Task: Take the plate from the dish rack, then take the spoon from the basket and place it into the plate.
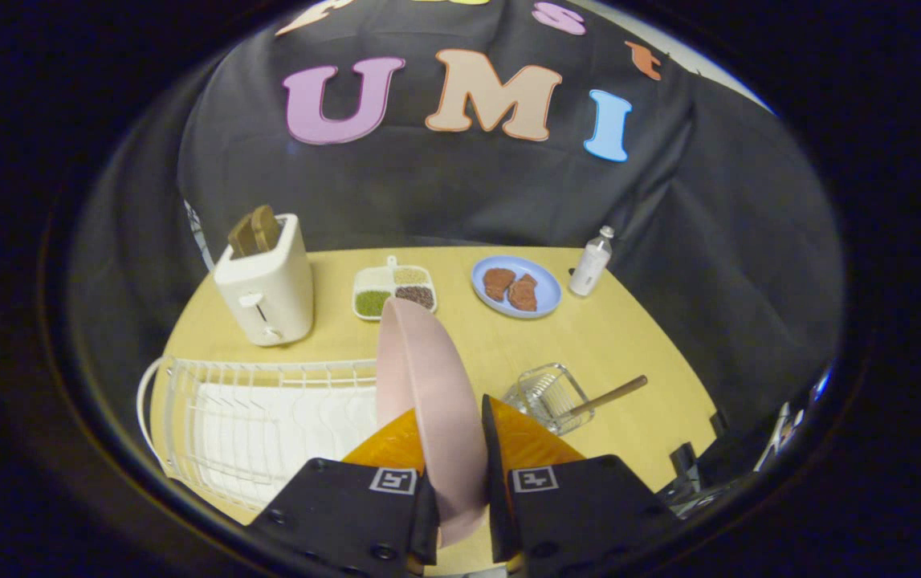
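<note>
Gripper view: my gripper (454,449) is clenched on the pink plate (428,385), both fingers pressing its faces, and the plate stands on edge between them, above the right end of the white dish rack (267,417). Just right of the fingers sits the clear wire basket (547,393), with the wooden-handled spoon (613,393) leaning out of it. Beyond, on the wooden table (629,345): a toaster (266,289) with toast, a four-part grain tray (394,293), a blue plate of meat (516,286) and a small bottle (591,263).
</note>
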Tool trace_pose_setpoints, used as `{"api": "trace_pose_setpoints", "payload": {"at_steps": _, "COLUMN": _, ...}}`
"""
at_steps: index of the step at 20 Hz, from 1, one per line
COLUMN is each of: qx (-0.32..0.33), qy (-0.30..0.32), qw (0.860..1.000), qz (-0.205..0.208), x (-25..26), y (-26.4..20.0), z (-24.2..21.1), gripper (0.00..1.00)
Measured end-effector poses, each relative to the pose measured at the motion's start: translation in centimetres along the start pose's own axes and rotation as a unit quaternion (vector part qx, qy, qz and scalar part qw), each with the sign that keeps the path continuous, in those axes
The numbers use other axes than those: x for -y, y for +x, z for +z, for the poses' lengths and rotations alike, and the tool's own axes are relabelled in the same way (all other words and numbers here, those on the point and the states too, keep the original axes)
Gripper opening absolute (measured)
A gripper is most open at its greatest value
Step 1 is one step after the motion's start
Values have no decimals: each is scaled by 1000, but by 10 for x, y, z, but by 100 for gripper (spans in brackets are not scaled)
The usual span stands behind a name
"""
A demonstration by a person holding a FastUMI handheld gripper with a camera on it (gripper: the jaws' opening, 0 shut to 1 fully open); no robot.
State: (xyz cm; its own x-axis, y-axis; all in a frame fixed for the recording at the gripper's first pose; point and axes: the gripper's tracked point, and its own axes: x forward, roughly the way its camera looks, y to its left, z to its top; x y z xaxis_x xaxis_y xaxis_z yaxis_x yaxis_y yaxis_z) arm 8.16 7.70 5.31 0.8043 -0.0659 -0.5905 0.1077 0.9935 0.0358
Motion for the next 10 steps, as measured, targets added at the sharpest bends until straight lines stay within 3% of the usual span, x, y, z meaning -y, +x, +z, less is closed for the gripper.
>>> {"api": "trace_pose_setpoints", "payload": {"at_steps": 5, "qx": 35, "qy": 53, "qw": 998, "qz": 5, "x": 25, "y": -29, "z": 15, "gripper": 29}}
{"api": "trace_pose_setpoints", "payload": {"at_steps": 10, "qx": 76, "qy": 136, "qw": 987, "qz": -33, "x": 92, "y": -63, "z": 11, "gripper": 29}}
